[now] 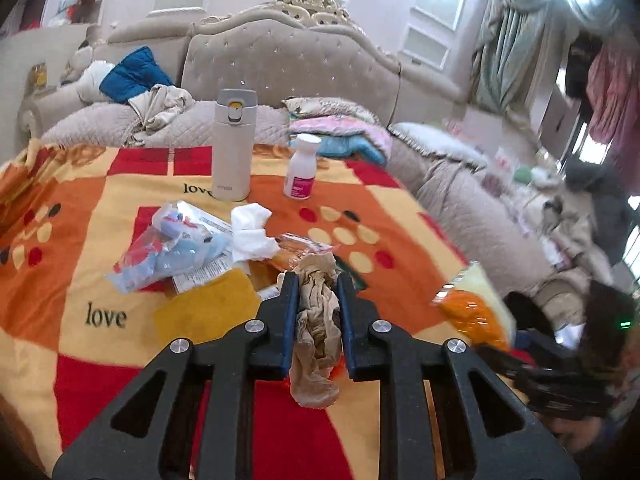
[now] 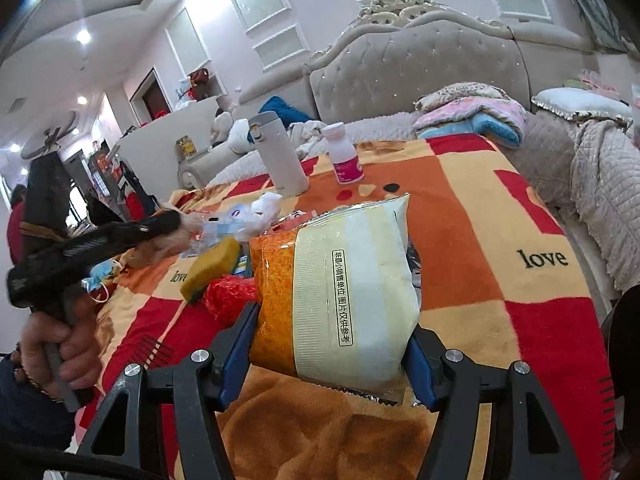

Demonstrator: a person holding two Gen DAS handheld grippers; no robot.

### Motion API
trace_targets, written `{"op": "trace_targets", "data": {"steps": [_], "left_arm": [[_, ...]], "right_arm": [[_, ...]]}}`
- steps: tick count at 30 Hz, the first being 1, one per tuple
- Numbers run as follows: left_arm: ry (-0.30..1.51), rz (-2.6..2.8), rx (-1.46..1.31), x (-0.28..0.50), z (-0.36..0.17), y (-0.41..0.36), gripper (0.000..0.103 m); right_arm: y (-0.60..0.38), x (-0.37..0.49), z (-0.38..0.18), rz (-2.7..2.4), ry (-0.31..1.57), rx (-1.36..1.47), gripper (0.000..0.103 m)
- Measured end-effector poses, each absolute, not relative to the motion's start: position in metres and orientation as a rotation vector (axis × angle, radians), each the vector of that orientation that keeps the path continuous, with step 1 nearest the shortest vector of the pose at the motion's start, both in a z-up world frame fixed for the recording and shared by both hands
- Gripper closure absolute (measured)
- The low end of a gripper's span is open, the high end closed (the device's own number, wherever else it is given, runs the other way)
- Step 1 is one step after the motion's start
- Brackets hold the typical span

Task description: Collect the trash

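Bedroom scene, patchwork blanket [image 1: 100,208] on the bed with trash piled just in front of the white thermos [image 1: 233,144]. Left gripper [image 1: 318,280] fingers pinch a beige stocking [image 1: 318,320]; right gripper [image 2: 334,322] fingers clamp a snack bag [image 2: 340,292], right of the thermos.

A: What is on the blanket [image 1: 100,208] over the bed [image 1: 460,200]?
B: A flask [image 1: 232,144] stands at the back, with a bottle [image 1: 301,168] just to its right.
A: And nearer?
B: A heap of wrappers [image 1: 176,248] lies before the flask, with a tissue [image 1: 252,232] at the heap's right edge.
A: The hand-held grippers?
B: The left hand-held gripper [image 1: 318,284] has a stocking [image 1: 316,320] between its fingers, before the heap. The right hand-held gripper [image 2: 332,344] holds a snack bag [image 2: 344,292] further right. Folded cloths [image 1: 340,128] sit behind the bottle, before the headboard [image 1: 288,56].
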State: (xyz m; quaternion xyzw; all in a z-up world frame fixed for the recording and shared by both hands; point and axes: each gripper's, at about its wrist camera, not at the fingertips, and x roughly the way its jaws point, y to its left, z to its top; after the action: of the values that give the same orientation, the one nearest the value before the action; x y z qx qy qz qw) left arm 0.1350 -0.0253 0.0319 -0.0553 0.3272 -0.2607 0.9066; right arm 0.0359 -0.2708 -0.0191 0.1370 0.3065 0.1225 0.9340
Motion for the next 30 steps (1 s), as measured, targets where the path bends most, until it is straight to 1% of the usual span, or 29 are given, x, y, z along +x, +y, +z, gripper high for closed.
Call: {"op": "trace_targets", "data": {"steps": [3, 8, 11, 16, 30], "left_arm": [[0.681, -0.55, -0.132, 0.111, 0.031, -0.026, 0.086], [0.72, -0.474, -0.058, 0.083, 0.011, -0.051, 0.086], [0.777, -0.378, -0.025, 0.08, -0.006, -0.061, 0.086], [0.813, -0.299, -0.01, 0.075, -0.021, -0.064, 0.086], [0.832, -0.242, 0.039, 0.069, -0.031, -0.07, 0.086]], "right_arm": [[-0.27, 0.034, -0.018, 0.263, 0.623, 0.274, 0.039], [-0.268, 0.033, -0.018, 0.273, 0.627, 0.261, 0.039], [-0.268, 0.03, -0.019, 0.276, 0.631, 0.256, 0.039], [-0.274, 0.025, -0.018, 0.264, 0.639, 0.252, 0.039], [-0.283, 0.019, -0.017, 0.219, 0.647, 0.236, 0.039]]}}
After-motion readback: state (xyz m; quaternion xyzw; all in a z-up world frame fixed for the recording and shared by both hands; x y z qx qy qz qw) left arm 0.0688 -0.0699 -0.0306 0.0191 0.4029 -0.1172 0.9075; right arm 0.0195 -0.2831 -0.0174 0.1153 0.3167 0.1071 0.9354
